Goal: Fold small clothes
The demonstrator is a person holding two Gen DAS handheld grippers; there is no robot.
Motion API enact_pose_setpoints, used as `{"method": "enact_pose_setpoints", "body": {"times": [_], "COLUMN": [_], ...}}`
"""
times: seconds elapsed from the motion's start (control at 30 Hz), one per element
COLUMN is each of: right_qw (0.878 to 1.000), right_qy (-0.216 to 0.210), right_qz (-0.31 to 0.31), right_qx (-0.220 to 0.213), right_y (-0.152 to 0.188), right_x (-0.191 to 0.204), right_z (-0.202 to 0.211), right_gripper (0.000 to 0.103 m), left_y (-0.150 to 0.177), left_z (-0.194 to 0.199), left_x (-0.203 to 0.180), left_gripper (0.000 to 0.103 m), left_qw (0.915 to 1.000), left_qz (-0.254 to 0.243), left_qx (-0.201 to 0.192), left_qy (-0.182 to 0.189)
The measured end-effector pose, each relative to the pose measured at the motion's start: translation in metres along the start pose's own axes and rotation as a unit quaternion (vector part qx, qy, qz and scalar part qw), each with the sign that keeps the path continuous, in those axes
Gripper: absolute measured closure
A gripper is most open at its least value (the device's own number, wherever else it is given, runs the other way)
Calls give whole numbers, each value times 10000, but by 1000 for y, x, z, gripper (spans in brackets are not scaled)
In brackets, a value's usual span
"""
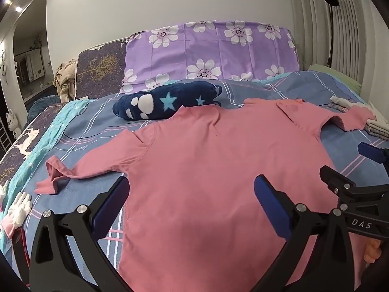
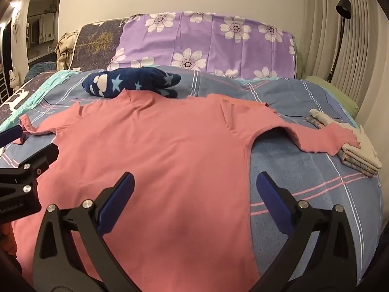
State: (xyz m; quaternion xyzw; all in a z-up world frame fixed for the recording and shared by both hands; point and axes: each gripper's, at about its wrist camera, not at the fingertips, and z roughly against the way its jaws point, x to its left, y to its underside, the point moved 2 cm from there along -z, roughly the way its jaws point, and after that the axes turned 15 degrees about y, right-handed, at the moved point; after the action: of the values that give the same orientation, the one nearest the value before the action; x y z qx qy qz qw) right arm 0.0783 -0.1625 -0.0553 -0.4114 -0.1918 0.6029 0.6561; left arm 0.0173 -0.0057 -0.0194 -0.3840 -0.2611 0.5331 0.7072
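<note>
A pink long-sleeved shirt (image 1: 206, 160) lies spread flat on the bed, collar toward the pillows; it also shows in the right wrist view (image 2: 150, 160). Its left sleeve (image 1: 73, 170) is crumpled at the cuff. Its right sleeve (image 2: 313, 138) reaches onto a stack of folded clothes (image 2: 362, 158). My left gripper (image 1: 192, 194) is open and empty, hovering over the shirt's lower left part. My right gripper (image 2: 194, 189) is open and empty over the shirt's lower right edge. Each gripper shows at the edge of the other's view.
A navy star-patterned fleece garment (image 1: 167, 101) lies behind the shirt's collar. A purple flowered pillow (image 1: 209, 51) stands at the headboard. The blue plaid bedsheet (image 2: 316, 194) is bare to the right. A floor lamp (image 2: 340, 36) stands by the curtain.
</note>
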Motion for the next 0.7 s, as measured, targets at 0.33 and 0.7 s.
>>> {"method": "enact_pose_setpoints", "body": {"times": [0.33,0.7], "right_qw": [9999,9998], "right_qy": [79,62], "right_qz": [-63,-163], "right_qx": [69,48], "right_y": [8,4], "right_x": [-15,-21], "right_z": [14,15], "right_gripper": [2,2], "left_y": [-1,3], "left_z": [0,-3], "left_x": [-2,-4], "left_gripper": [1,1], "left_qw": [9999,9999], "left_qz": [-99,-126], "left_qx": [-6,43], "left_qy": [-142,-35]}}
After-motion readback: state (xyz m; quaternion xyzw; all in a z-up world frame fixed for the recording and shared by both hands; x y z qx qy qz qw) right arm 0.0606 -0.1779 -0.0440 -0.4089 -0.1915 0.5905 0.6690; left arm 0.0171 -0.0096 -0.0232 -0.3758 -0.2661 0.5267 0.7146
